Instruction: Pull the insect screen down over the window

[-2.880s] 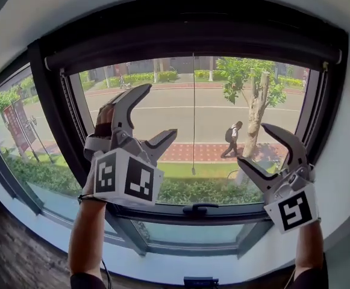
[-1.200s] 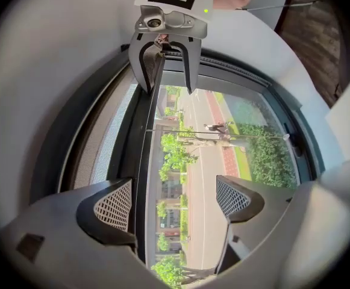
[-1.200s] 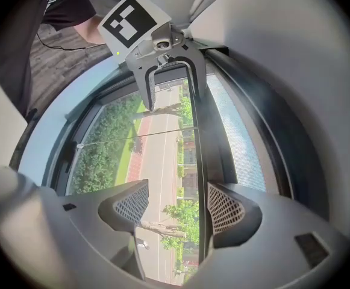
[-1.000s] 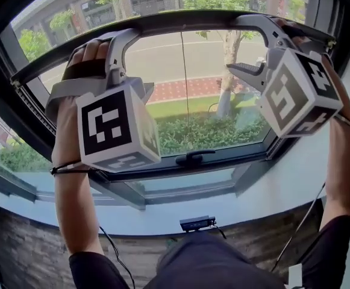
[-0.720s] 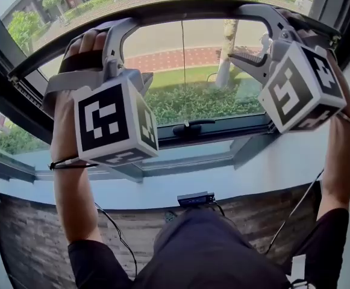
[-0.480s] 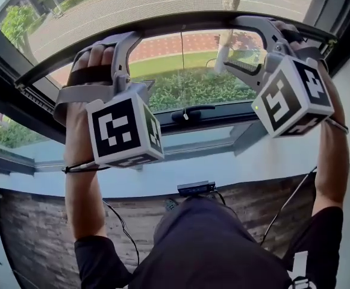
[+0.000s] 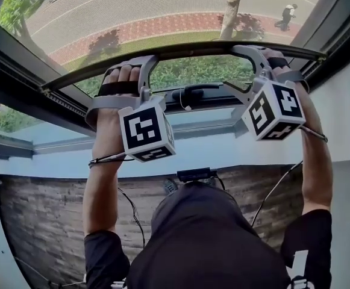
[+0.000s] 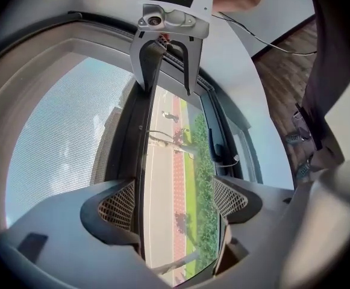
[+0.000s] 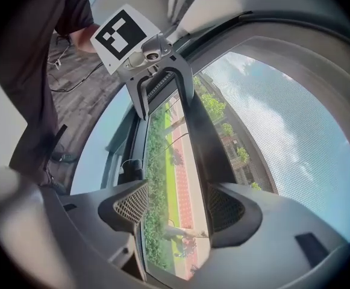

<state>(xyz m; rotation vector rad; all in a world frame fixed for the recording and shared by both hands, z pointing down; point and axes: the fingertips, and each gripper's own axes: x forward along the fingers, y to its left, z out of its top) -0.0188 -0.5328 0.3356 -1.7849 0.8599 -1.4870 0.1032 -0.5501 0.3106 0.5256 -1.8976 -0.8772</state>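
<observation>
Clearly, the insect screen (image 7: 132,5) sits low over the window. In the head view its grey mesh covers nearly all of the pane. Its dark bottom bar (image 7: 190,47) runs in a curve from the left side of the frame to the right. Under the bar we see only a narrow unscreened strip, where the hedge (image 7: 187,71) shows sharp. Just below that is the black window handle (image 7: 194,93) on the lower frame (image 7: 214,103).

Both our tools are hooked over the bar, one on each side of the handle. Our left gripper (image 7: 153,80) has its jaws apart. In the left gripper view the bar's edge stands between them, right beside the pad on the mesh side, while the other pad is well clear of it. Our right gripper (image 7: 235,68) is set the same way: jaws spread, the bar next to the pad nearest the mesh, and a wide gap on the other side. Neither tool is clamped on the bar.

Through the mesh we make out a tree trunk (image 7: 232,5), a red-paved path (image 7: 138,29) and a walker (image 7: 287,15). Below the window lie the pale sill (image 7: 60,161) and a stone-faced wall (image 7: 42,215). A thin cable (image 7: 277,188) runs down beside our right forearm.
</observation>
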